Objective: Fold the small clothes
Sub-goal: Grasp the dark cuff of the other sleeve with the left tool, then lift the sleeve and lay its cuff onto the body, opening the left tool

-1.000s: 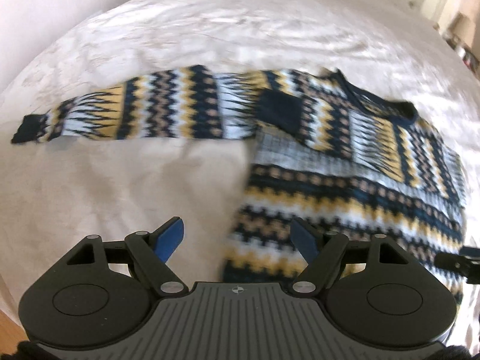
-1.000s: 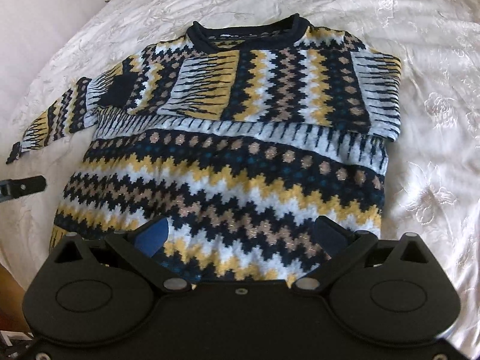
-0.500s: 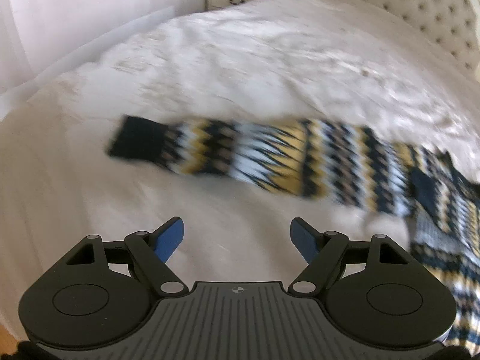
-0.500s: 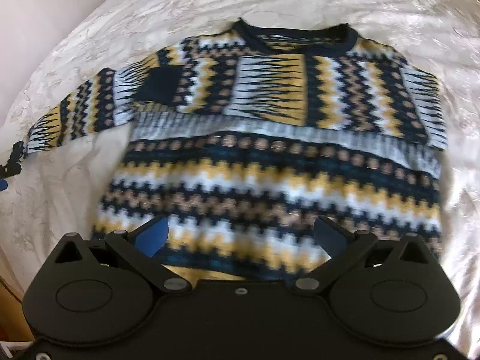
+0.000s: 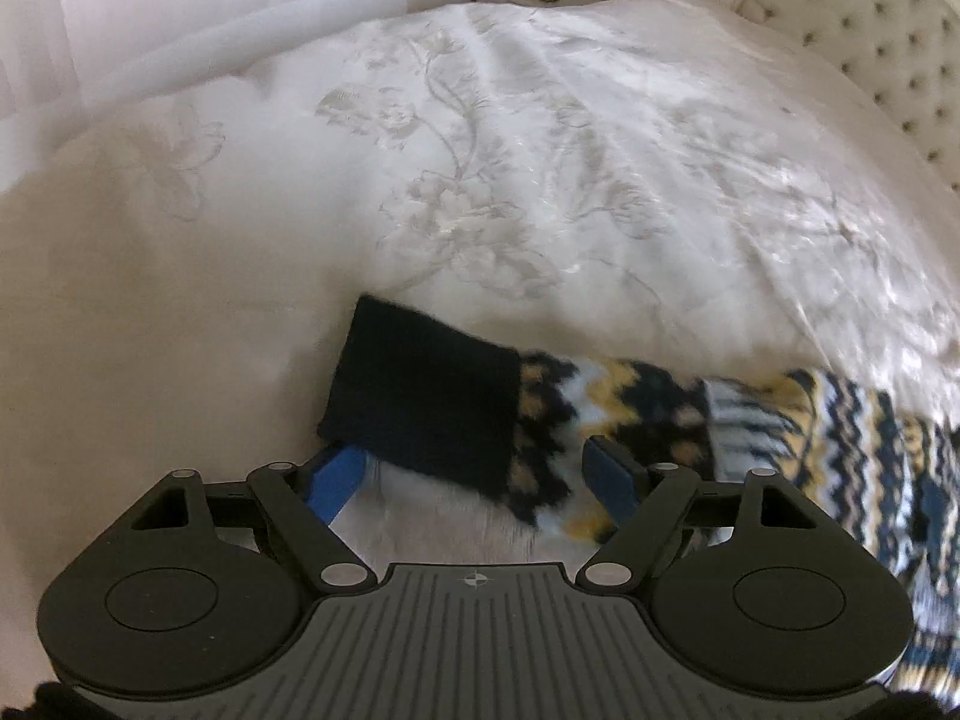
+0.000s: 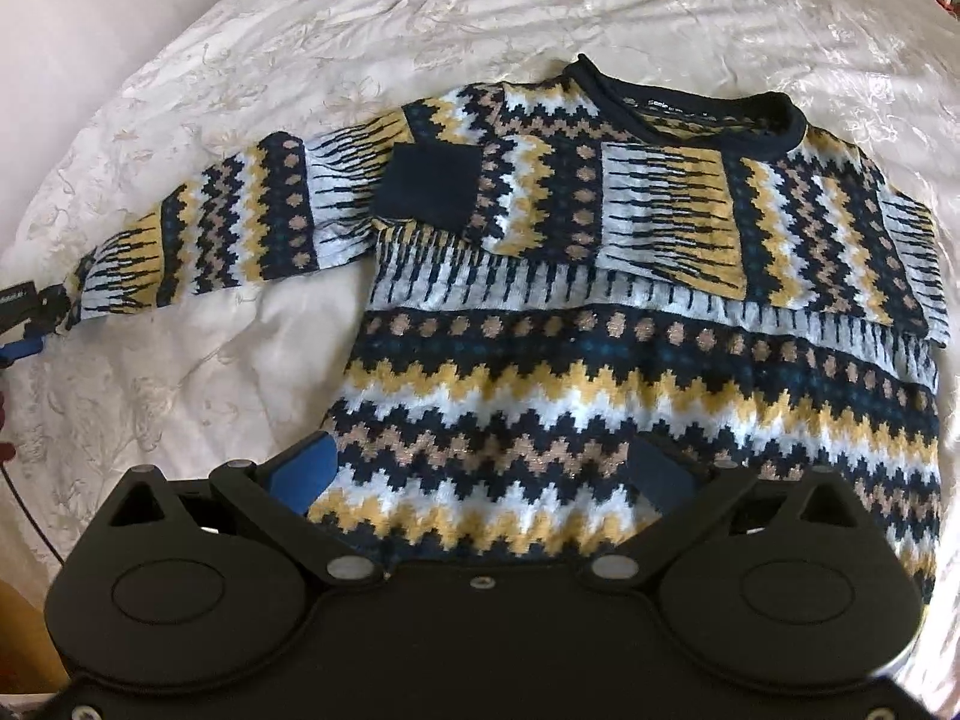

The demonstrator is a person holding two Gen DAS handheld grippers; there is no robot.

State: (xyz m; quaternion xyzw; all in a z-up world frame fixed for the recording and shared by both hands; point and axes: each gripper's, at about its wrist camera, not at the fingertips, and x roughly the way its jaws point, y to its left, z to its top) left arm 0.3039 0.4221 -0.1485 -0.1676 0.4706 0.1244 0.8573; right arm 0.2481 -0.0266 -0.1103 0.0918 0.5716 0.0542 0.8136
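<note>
Lying flat on the white bedspread (image 6: pixel 600 12), the patterned sweater (image 6: pixel 630 330) already has one sleeve folded across its chest. The left gripper (image 5: pixel 474 474) straddles the other sleeve's dark cuff (image 5: pixel 420 402), jaws spread, likely to pinch it; the right gripper (image 6: pixel 480 468) hovers released over the hem
</note>
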